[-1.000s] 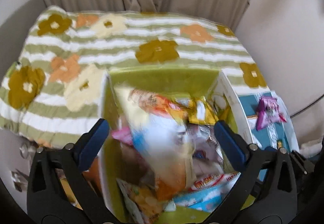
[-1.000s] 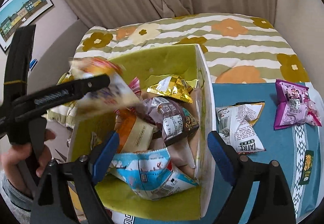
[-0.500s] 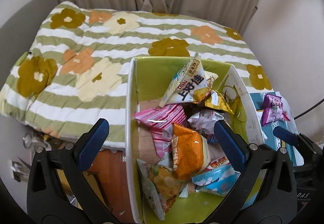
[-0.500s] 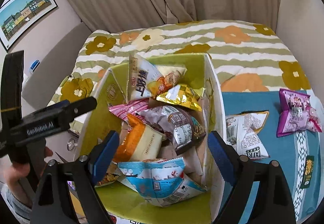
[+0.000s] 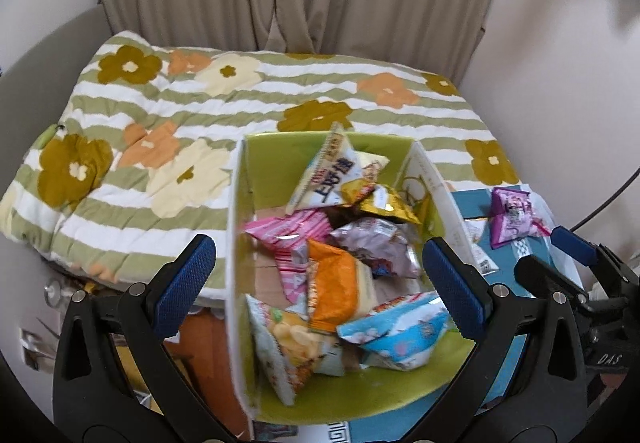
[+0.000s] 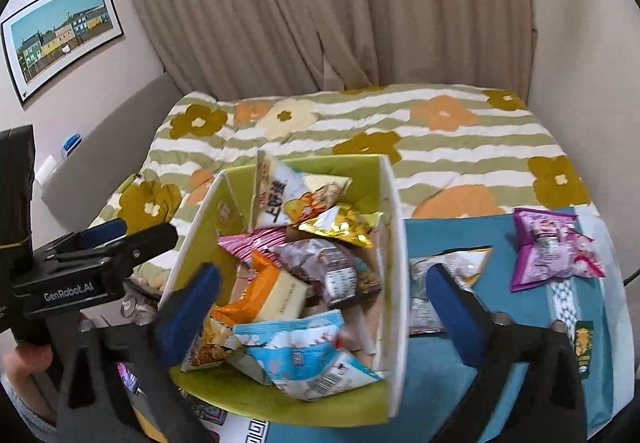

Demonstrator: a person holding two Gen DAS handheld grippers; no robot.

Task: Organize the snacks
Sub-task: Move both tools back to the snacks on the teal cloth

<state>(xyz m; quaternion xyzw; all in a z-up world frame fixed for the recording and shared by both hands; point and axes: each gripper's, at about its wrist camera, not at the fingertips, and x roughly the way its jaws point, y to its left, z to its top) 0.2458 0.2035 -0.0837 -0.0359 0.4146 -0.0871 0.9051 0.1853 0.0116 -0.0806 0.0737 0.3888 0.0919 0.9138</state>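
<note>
A green-lined box (image 5: 280, 171) (image 6: 352, 171) holds several snack packets. A white-blue packet with Chinese writing (image 5: 332, 171) (image 6: 276, 195) leans against its far wall. A purple packet (image 5: 514, 215) (image 6: 548, 247) and a white packet (image 6: 448, 275) lie on the teal cloth to the box's right. My left gripper (image 5: 320, 283) is open and empty above the box's near left part. My right gripper (image 6: 324, 307) is open and empty above the box's near right wall. Each gripper also shows from the side in the other's view, the left (image 6: 100, 243) and the right (image 5: 576, 255).
The box stands on a table with a teal cloth (image 6: 500, 343). Behind it is a bed with a green-striped flowered cover (image 5: 200, 115). Beige curtains (image 6: 320, 3) hang at the back. A framed picture (image 6: 60, 31) is on the left wall.
My left gripper let go of the white-blue packet, which now rests against the box's far wall. Both grippers have pulled back and up from the box.
</note>
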